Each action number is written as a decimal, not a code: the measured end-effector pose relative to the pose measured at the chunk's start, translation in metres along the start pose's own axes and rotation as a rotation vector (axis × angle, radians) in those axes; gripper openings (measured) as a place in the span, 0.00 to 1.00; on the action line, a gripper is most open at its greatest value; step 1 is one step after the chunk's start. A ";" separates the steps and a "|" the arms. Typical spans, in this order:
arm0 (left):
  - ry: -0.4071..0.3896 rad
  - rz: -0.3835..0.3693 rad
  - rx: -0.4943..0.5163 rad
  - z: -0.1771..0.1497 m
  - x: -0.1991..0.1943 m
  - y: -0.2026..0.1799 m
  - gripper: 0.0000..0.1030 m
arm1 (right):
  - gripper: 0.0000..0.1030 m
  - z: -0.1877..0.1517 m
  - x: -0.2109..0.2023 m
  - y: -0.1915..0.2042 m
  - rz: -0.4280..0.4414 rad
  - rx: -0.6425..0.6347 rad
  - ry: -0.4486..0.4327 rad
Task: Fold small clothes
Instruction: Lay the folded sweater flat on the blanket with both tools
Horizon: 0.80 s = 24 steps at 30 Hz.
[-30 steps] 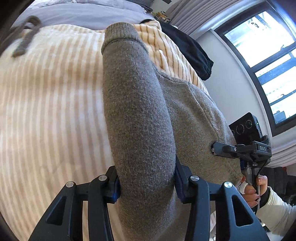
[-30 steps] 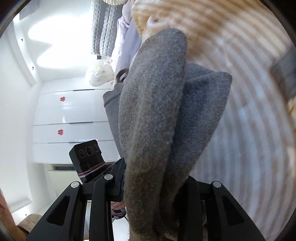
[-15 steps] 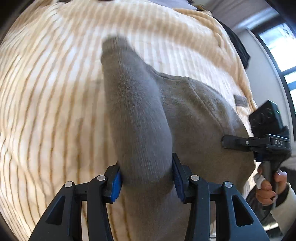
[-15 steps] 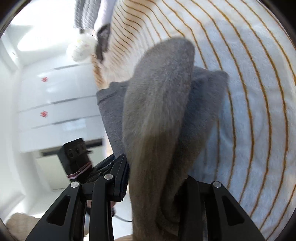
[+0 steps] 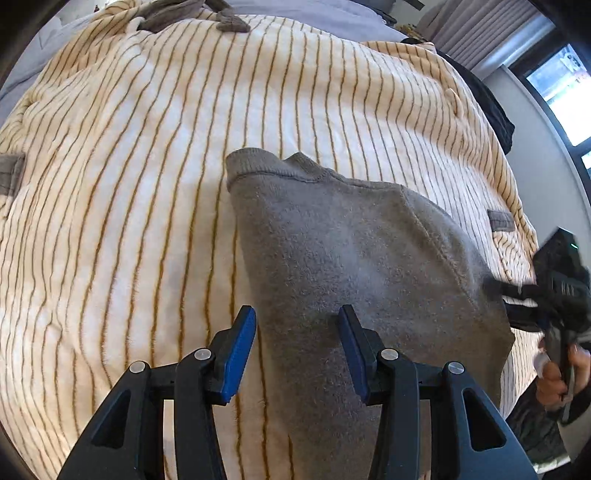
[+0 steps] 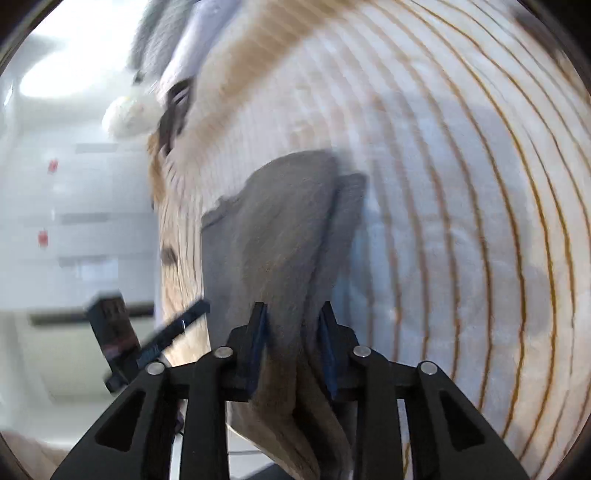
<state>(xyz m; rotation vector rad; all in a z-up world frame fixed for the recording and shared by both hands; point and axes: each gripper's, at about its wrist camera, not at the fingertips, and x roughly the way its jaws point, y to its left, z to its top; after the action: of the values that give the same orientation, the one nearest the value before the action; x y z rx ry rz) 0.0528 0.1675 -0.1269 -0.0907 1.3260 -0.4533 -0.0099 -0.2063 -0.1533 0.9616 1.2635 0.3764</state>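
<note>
Fingers of the left gripper (image 5: 297,349) stand released over the laid grey garment (image 5: 354,258) on the striped blanket (image 5: 147,184), right gripper (image 6: 291,343) just opening around its fold; next, judged: withdraw and smooth.

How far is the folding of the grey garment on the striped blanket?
Done: the grey garment lies down on the striped blanket, one layer doubled over another. In hand: the left gripper has open jaws over its near edge; the right gripper, its jaws have just been opening, with cloth between them. Left: letting go, perhaps another fold, and likely the grey pieces at the far edge.
</note>
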 end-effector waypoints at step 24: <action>0.053 0.087 0.100 0.003 0.021 -0.033 0.62 | 0.22 0.018 -0.018 0.006 -0.176 -0.142 -0.063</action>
<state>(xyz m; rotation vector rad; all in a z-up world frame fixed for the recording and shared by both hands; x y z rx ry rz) 0.0507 0.1289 -0.1342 0.0620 1.3514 -0.4498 0.0023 -0.2229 -0.1371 0.7305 1.2362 0.2923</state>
